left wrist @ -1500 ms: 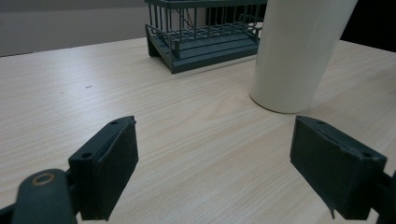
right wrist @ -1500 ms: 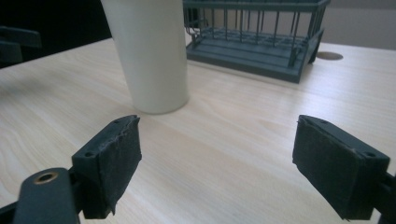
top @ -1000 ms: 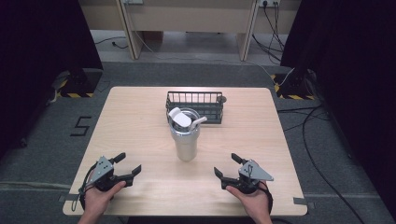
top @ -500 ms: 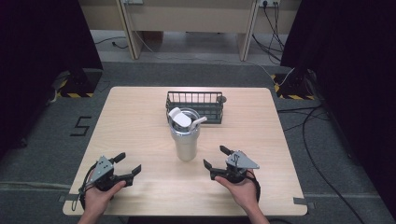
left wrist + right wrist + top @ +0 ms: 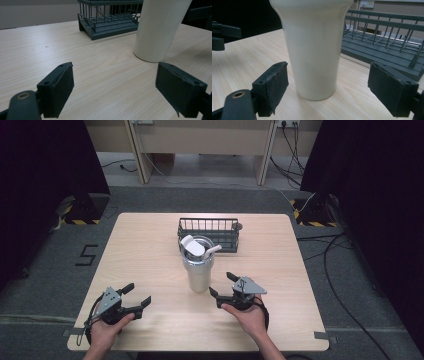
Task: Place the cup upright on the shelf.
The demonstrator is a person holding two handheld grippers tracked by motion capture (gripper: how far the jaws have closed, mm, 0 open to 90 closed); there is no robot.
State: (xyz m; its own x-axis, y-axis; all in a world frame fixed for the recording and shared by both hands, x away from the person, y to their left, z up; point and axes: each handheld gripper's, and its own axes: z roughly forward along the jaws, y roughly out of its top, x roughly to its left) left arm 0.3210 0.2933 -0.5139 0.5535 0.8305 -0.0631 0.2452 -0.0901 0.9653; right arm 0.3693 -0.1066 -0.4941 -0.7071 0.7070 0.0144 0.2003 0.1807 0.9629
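A cream tumbler (image 5: 198, 270) with a white flip lid stands upright at the table's middle; it also rises in the right gripper view (image 5: 314, 47) and the left gripper view (image 5: 157, 27). My right gripper (image 5: 222, 285) is open just right of the tumbler's base, jaws pointing at it without touching; its own view (image 5: 329, 90) has the cup close ahead between the jaws. My left gripper (image 5: 137, 294) rests open near the front left edge, apart from the tumbler, nothing between its jaws (image 5: 115, 95).
A dark wire basket (image 5: 208, 233) stands just behind the tumbler, and it looks empty (image 5: 387, 47) (image 5: 110, 22). The wooden table (image 5: 145, 250) has bare surface on both sides. Cables and floor lie beyond the far edge.
My right gripper has moved left and forward from the front right of the table up to the tumbler's base. The left gripper stayed in place.
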